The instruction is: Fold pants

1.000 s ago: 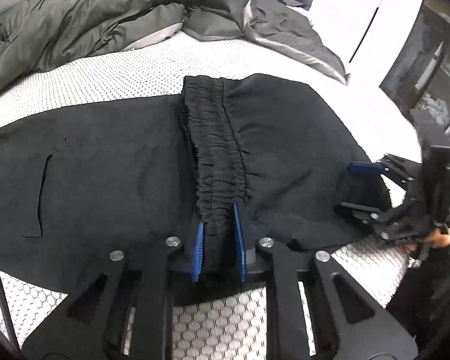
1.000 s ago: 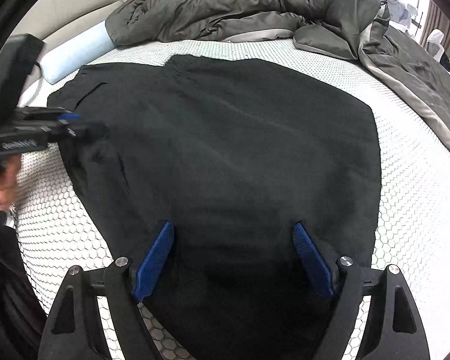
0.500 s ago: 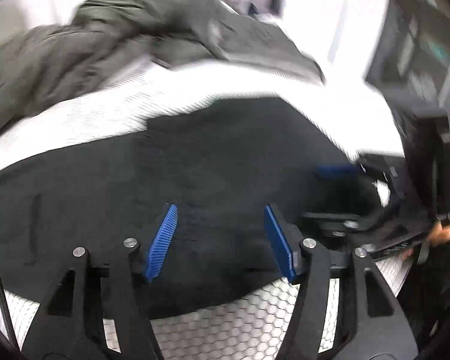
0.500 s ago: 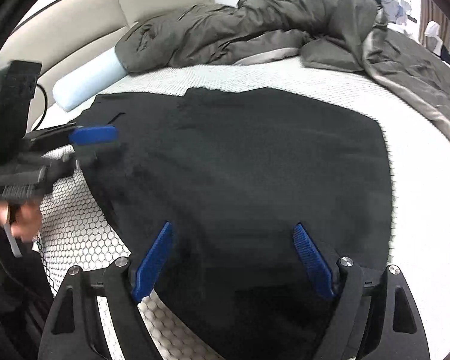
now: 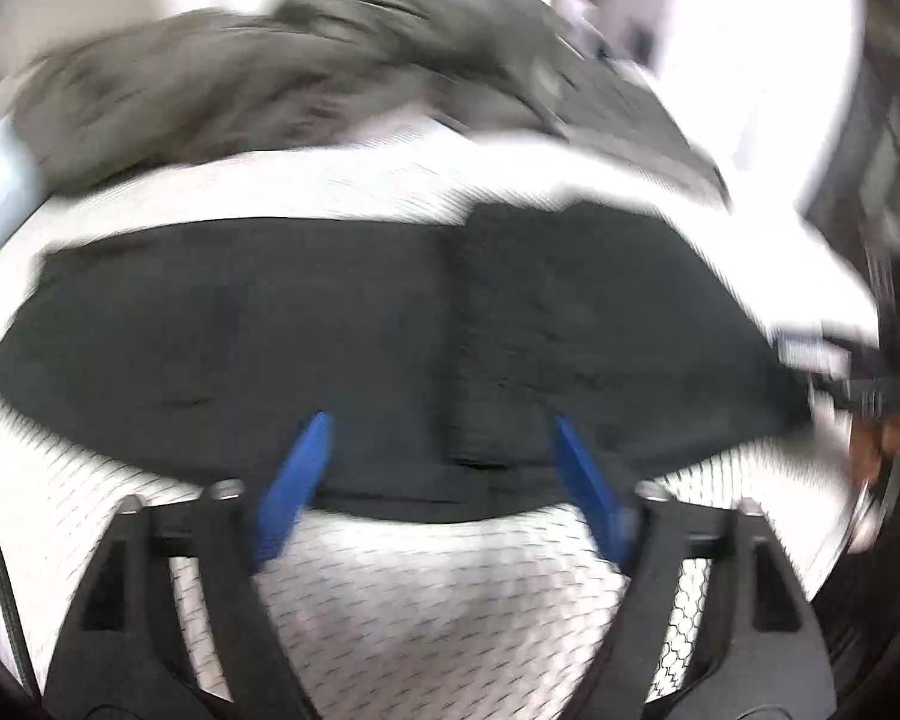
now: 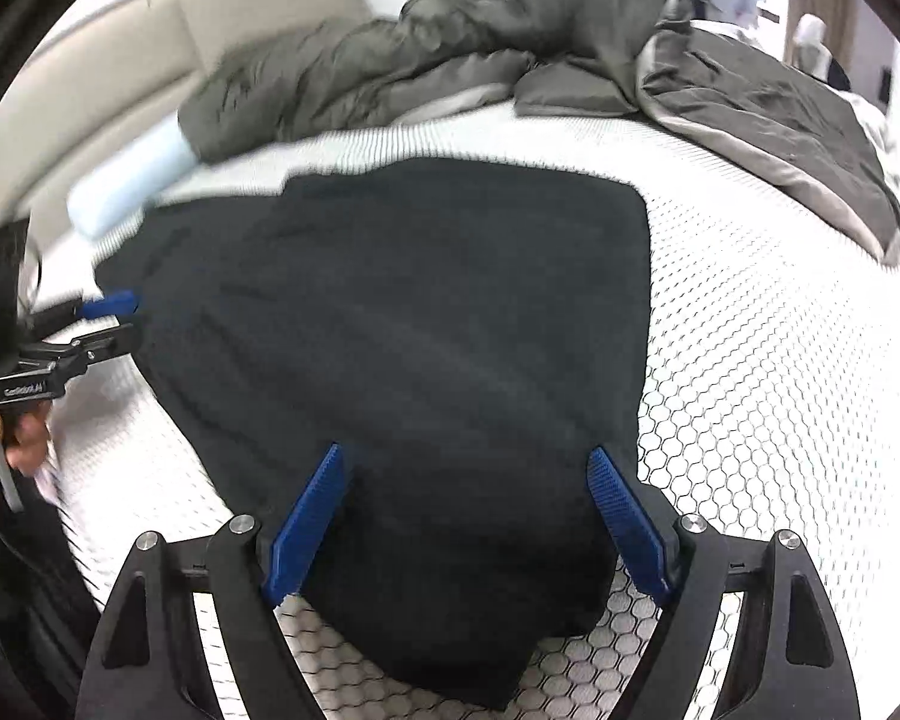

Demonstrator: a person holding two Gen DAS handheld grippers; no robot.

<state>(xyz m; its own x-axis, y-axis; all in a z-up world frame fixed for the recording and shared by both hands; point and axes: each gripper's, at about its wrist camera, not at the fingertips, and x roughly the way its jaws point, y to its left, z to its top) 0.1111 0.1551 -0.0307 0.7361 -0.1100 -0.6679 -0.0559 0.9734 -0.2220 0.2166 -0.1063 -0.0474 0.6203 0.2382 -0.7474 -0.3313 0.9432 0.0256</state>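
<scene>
The black pants (image 5: pixel 390 336) lie flat on the white bed, one part folded over another with a vertical edge near the middle; the left wrist view is blurred. They also fill the right wrist view (image 6: pixel 426 324). My left gripper (image 5: pixel 444 480) is open and empty, pulled back above the pants' near edge; it shows at the left of the right wrist view (image 6: pixel 111 318). My right gripper (image 6: pixel 468 516) is open, its blue pads either side of the pants' near end, holding nothing.
A crumpled grey duvet (image 6: pixel 450 54) lies across the far side of the bed (image 6: pixel 780 360). A pale blue bolster (image 6: pixel 126 180) rests by the beige headboard (image 6: pixel 120 60). White wardrobe doors (image 5: pixel 750 30) stand beyond the bed in the left wrist view.
My left gripper let go of the waistband, opened wide and pulled back from the pants. My right gripper stayed open and drew back a little.
</scene>
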